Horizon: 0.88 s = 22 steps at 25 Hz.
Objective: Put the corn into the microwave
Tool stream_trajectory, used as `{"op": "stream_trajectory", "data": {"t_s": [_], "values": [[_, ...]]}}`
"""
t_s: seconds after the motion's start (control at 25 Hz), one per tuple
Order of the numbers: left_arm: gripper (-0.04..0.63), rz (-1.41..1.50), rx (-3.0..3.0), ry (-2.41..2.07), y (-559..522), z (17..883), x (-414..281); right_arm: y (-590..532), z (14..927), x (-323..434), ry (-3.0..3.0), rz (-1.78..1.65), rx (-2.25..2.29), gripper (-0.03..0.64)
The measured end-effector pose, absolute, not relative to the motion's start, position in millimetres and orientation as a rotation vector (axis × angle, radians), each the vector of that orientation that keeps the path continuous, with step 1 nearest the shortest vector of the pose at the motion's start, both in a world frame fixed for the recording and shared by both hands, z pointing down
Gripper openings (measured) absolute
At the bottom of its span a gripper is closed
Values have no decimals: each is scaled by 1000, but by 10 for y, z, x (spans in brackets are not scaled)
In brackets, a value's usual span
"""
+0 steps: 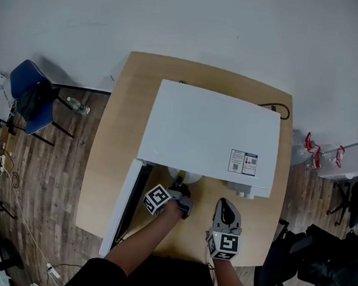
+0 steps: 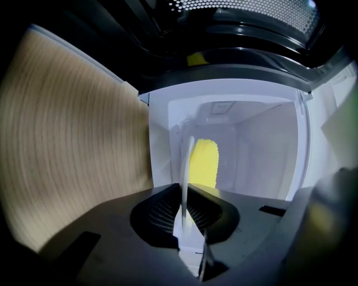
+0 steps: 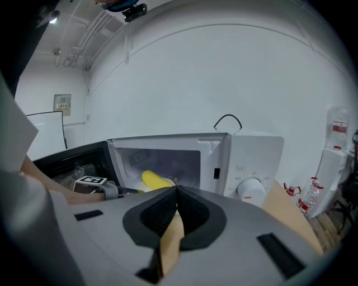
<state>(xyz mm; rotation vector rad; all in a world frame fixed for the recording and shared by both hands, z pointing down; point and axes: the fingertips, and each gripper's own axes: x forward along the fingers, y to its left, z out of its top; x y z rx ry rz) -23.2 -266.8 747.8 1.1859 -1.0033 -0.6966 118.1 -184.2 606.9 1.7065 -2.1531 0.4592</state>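
Observation:
The white microwave (image 1: 204,135) stands on the wooden table (image 1: 114,140), its door (image 1: 125,203) swung open to the left. A yellow corn cob (image 2: 204,162) lies on a white plate (image 2: 184,167) inside the cavity. My left gripper (image 2: 184,209) is shut on the plate's rim, which shows edge-on between the jaws. In the head view the left gripper (image 1: 181,198) reaches into the opening, where the plate (image 1: 179,175) peeks out. My right gripper (image 3: 175,192) is shut with nothing in it, in front of the microwave's control knob (image 3: 250,189); the right gripper (image 1: 224,206) shows there too. The corn (image 3: 156,180) is visible from that side as well.
A black cable (image 1: 277,108) runs behind the microwave. A blue chair (image 1: 31,97) and a bottle (image 1: 77,105) are on the floor at the left. A black chair (image 1: 281,258) and a white box (image 1: 350,159) are at the right.

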Motion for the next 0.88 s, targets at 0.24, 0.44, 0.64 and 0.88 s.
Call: {"op": "stream_trajectory", "data": {"t_s": [0.24,0.44,0.64,0.88], "values": [[32,-677,1241,-1023,-2723,7469,-225,-1705,6163,1242,-2136,469,1686,60],[117,-664,1265,-1023,-2712,7447,-234,-1673,6230,1211,-2139,474,1665,60],[149,-658,1258,-1046,-2594,7413,-309,-1660,6230,1177,-2154,472,1654,60],[147,-625,1250,-1061,-2426,7378,-344,-1606,6220,1108,-2165,479,1653,60]]}}
